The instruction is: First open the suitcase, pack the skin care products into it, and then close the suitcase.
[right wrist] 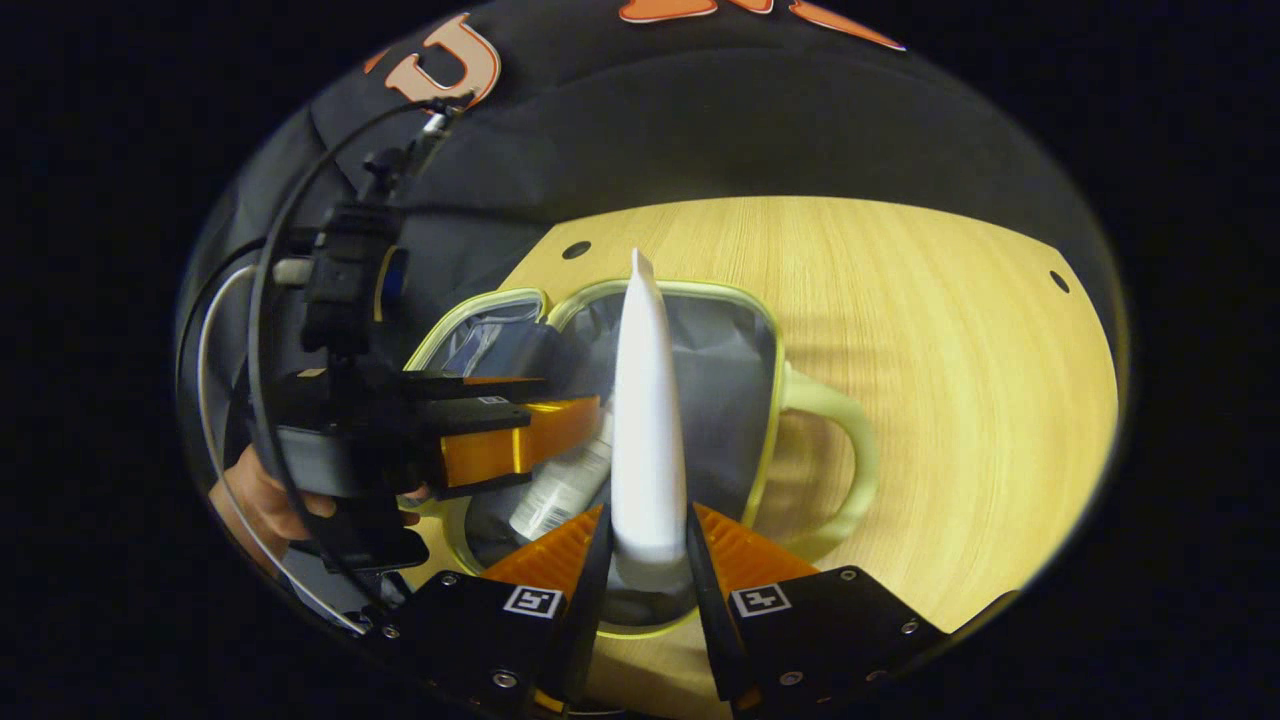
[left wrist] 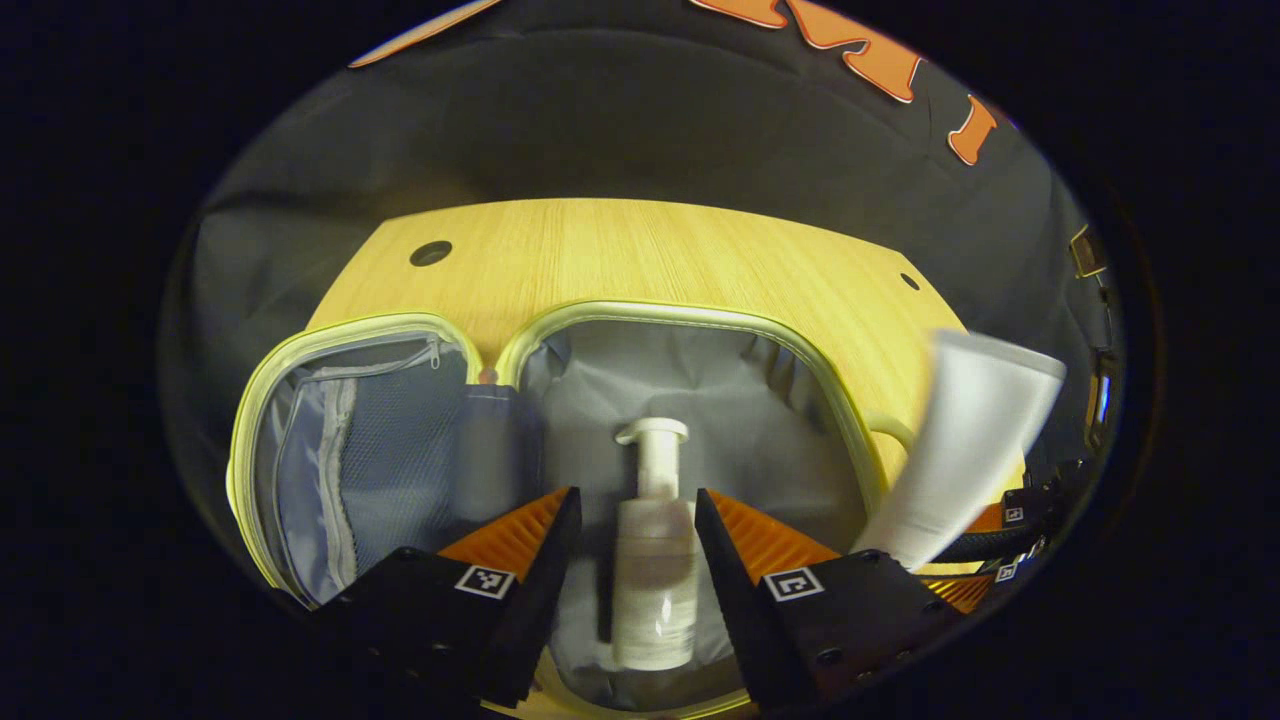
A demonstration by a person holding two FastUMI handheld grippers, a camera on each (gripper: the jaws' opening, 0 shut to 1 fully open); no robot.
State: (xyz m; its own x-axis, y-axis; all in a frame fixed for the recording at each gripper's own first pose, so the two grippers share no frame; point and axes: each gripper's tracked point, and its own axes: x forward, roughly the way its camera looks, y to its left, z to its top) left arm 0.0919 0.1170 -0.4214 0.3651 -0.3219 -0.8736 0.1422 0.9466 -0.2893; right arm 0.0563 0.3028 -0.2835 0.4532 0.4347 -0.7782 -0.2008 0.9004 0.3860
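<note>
The pale-green suitcase lies open on the wooden table. Its left half has a mesh pocket; its right half is lined in grey. A clear pump bottle lies in the grey half, pump pointing away. My left gripper hovers over it, open, fingers either side and a gap showing on the left. In the right gripper view, my right gripper is shut on the cap end of a white tube, held upright above the suitcase. That tube also shows at the right of the left gripper view.
The suitcase handle sticks out toward the bare table on the right. A hand holds the left gripper with its cables at the left. The table has small round holes. The black booth wall stands behind.
</note>
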